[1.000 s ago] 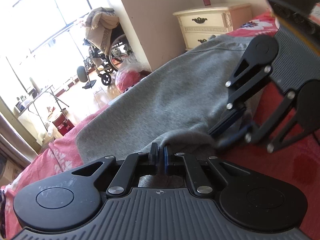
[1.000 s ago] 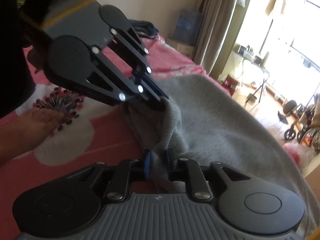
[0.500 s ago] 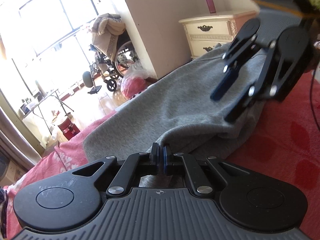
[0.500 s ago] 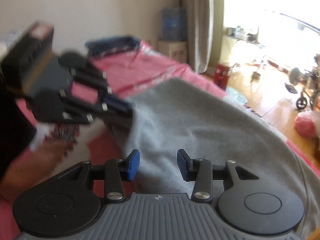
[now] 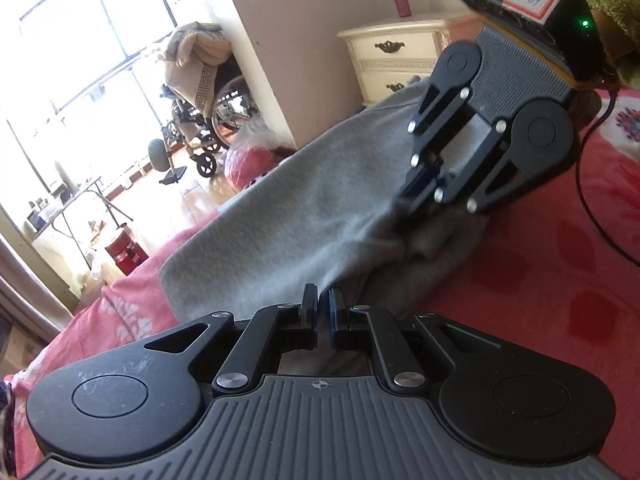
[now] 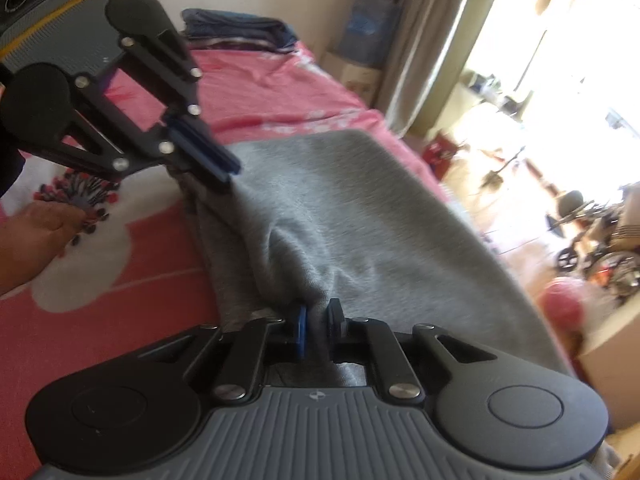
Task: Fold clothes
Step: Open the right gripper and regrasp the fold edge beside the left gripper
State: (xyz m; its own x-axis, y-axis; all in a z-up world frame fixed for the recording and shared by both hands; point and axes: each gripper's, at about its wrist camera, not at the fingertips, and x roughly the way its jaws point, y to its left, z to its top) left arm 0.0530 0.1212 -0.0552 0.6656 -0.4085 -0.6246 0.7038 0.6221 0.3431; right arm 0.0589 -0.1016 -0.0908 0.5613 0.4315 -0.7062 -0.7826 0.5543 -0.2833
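A: Left claw (image 5: 323, 306)?
B: Fingers pressed together, pinching the near edge of the grey garment (image 5: 304, 208). Cloth runs right into the gap.

A: Right claw (image 6: 318, 320)?
B: Also clamped, a fold of the garment bunched between its blue pads (image 6: 301, 326). In the left view it sits up and to the right, tips down in the cloth where it puckers.

A: How far apart are the two?
B: Near each other along the same edge. In the right view the left claw is up at left, blue pad on the cloth.

A: Where's the garment?
B: On the bed (image 5: 540, 280), pink-red floral cover. It spreads flat away from both claws toward the far bed edge, near edge lifted and wrinkled between them.

A: Anything else?
B: A hand (image 6: 28, 236) rests on the cover at far left in the right view. Folded dark clothes (image 6: 236, 30) at the bed's far end. Cream nightstand (image 5: 396, 60) and a wheelchair (image 5: 204, 120) by the window. A black cable (image 5: 592, 184) trails over the cover at right.
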